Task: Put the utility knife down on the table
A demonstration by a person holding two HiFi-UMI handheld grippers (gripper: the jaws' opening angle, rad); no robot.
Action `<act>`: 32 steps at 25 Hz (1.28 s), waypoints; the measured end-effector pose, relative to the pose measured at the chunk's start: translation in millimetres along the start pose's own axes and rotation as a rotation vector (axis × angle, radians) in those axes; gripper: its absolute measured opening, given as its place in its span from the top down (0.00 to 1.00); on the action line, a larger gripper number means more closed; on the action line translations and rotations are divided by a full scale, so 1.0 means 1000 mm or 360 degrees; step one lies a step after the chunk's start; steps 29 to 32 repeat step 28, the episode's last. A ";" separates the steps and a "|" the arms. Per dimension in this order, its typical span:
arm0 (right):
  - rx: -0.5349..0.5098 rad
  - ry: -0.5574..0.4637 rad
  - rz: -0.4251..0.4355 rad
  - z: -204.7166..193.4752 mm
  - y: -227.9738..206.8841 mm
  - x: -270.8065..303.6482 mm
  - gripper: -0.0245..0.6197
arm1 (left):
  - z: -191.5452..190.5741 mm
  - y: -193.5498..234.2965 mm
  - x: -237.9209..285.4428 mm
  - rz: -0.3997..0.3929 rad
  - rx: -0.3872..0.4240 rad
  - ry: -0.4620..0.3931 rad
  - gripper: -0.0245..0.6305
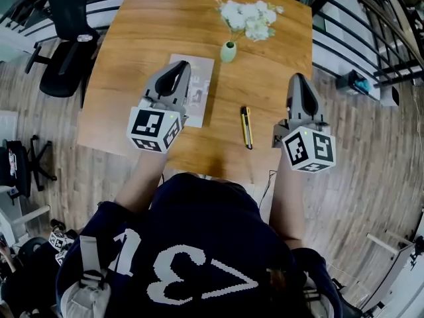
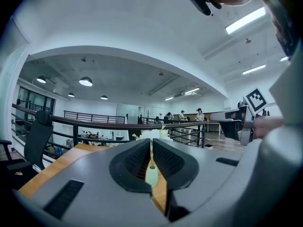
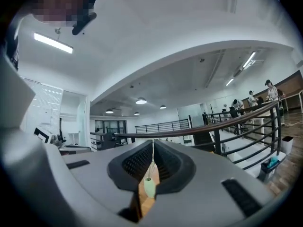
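Observation:
A yellow and black utility knife point(image 1: 246, 127) lies flat on the wooden table point(image 1: 152, 25), near its front edge. It sits between my two grippers, closer to the right one, and neither touches it. My left gripper point(image 1: 180, 65) is held level above the table's left part, over a sheet of paper, its jaws shut and empty. To the knife's right my right gripper point(image 1: 296, 77) is also level, shut and empty. In the left gripper view the left gripper point(image 2: 151, 143) has its tips together. The right gripper point(image 3: 152, 143) shows the same in the right gripper view.
A pale green vase point(image 1: 228, 52) of white flowers point(image 1: 248, 18) stands behind the knife; the vase point(image 2: 151, 175) shows below the left jaws and the vase point(image 3: 149, 187) below the right ones. A printed sheet point(image 1: 199, 88) lies at the left. A black office chair point(image 1: 66, 38) stands off the table's left. Railings point(image 1: 371, 52) run at the right.

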State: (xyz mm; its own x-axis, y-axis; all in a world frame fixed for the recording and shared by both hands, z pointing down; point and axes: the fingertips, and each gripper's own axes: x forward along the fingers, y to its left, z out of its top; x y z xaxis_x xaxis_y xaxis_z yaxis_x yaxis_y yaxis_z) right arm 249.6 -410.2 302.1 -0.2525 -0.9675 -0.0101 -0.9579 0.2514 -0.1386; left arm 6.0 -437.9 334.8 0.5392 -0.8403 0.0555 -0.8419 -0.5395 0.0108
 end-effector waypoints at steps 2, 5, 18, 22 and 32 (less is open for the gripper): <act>0.0005 -0.0040 0.0028 0.014 0.006 -0.005 0.92 | 0.011 -0.003 -0.003 0.0006 0.0007 -0.0023 0.92; 0.0011 -0.0084 0.0060 0.030 0.014 -0.011 0.92 | 0.023 -0.006 -0.006 0.0008 0.0019 -0.0049 0.92; 0.0007 -0.0166 0.0149 0.051 0.034 -0.012 0.92 | 0.039 -0.007 -0.011 0.0014 0.0040 -0.0108 0.92; 0.0009 -0.0162 0.0156 0.054 0.037 -0.011 0.92 | 0.041 -0.007 -0.011 0.0007 0.0040 -0.0103 0.92; 0.0006 -0.0169 0.0168 0.056 0.044 -0.012 0.92 | 0.043 -0.006 -0.014 0.0002 0.0044 -0.0108 0.92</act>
